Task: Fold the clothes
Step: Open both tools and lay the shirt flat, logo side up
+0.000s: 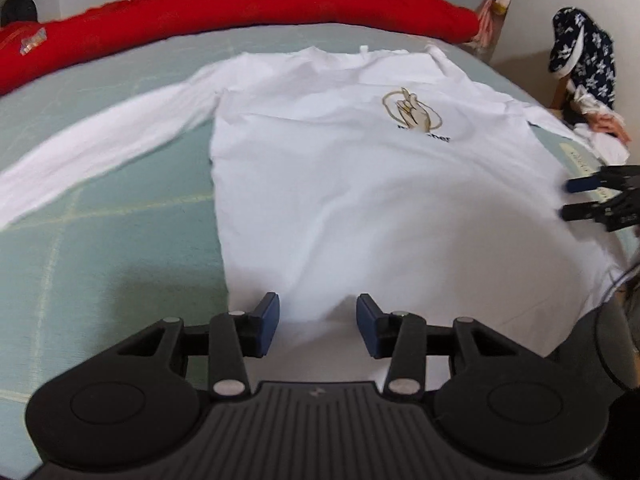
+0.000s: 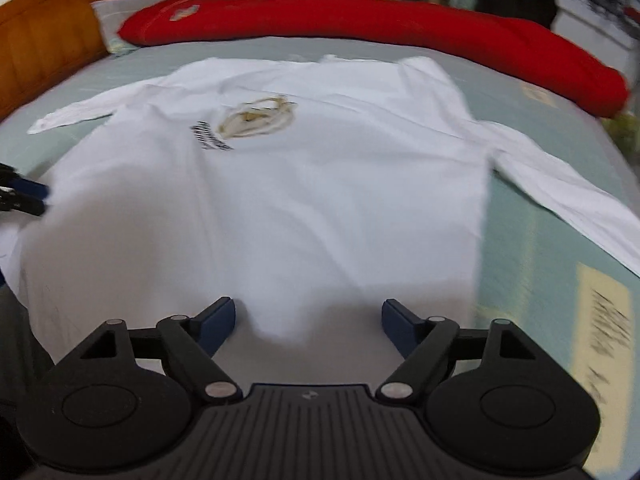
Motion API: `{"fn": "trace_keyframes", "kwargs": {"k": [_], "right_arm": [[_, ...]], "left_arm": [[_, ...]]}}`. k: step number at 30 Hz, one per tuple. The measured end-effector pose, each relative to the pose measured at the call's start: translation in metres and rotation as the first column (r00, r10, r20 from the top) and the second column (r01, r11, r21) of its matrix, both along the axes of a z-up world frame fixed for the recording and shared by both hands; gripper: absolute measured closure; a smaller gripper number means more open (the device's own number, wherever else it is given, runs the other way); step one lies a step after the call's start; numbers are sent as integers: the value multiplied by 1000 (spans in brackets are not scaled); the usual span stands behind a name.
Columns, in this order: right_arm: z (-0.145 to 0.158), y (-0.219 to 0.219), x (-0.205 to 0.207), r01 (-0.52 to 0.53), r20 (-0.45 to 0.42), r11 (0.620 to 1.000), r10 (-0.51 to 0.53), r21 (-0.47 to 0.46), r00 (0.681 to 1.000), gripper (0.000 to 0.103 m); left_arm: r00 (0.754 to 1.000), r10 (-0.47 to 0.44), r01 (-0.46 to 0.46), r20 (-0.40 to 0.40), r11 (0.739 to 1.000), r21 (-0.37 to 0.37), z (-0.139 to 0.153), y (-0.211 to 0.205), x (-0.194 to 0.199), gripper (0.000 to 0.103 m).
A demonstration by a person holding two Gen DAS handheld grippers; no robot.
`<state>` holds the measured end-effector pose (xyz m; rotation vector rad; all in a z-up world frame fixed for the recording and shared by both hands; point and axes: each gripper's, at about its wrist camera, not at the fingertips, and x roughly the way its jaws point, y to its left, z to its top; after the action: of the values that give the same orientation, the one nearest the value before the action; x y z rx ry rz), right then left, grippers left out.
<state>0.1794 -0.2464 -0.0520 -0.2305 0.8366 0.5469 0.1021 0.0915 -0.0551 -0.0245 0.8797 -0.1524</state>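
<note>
White long-sleeved shirt (image 1: pixel 340 184) lies flat, print side up, on the pale green bed cover (image 1: pixel 100 248); its long axis runs straight ahead of the left gripper (image 1: pixel 318 320), hem nearest the jaws and collar at the far end by the red bolster (image 1: pixel 240 4). Left gripper jaws stand wide apart over the hem, nothing held; bare cover lies open to their left, under the outstretched sleeve. Right gripper (image 2: pixel 308 322) likewise wide and empty at the shirt's side edge, with clear cover to the right of its jaws.
</note>
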Motion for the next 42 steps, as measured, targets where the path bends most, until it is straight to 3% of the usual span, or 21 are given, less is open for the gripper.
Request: {"fn": "trace_keyframes", "kwargs": {"k": [5,9,12,16,21,27,31,36,42], "right_arm": [[15,31,-17,-50,82,993,41,109,996,15],[-5,69,-29,-88,67,990,81,108,994,14],[-24,62,-41,-58,63,993,51,105,997,0],[-31,46,-53,-33,78,988,21,154,997,0],[-32,48,-55,-17,82,989,5,148,997,0],[-33,50,-57,3,88,990,-15,140,996,0],[-33,52,-59,16,92,991,-29,135,995,0],[-34,53,-60,29,96,990,-43,135,995,0],[-34,52,-60,31,96,990,-44,136,994,0]], "left_arm": [[993,-70,70,96,998,3,7,-33,15,56],[996,-72,70,53,997,46,-16,-45,10,54],[995,-66,62,71,996,63,-24,-36,-18,49],[996,-65,59,58,992,112,-15,-34,-37,49],[984,-136,110,113,970,217,-11,-61,-38,43],[998,-1,-4,64,998,68,-23,-36,-55,40],[999,6,-9,37,996,90,-13,-29,-63,40],[992,22,-29,120,998,61,8,-24,-34,40],[996,64,-63,58,998,-22,-16,-25,2,40]]}}
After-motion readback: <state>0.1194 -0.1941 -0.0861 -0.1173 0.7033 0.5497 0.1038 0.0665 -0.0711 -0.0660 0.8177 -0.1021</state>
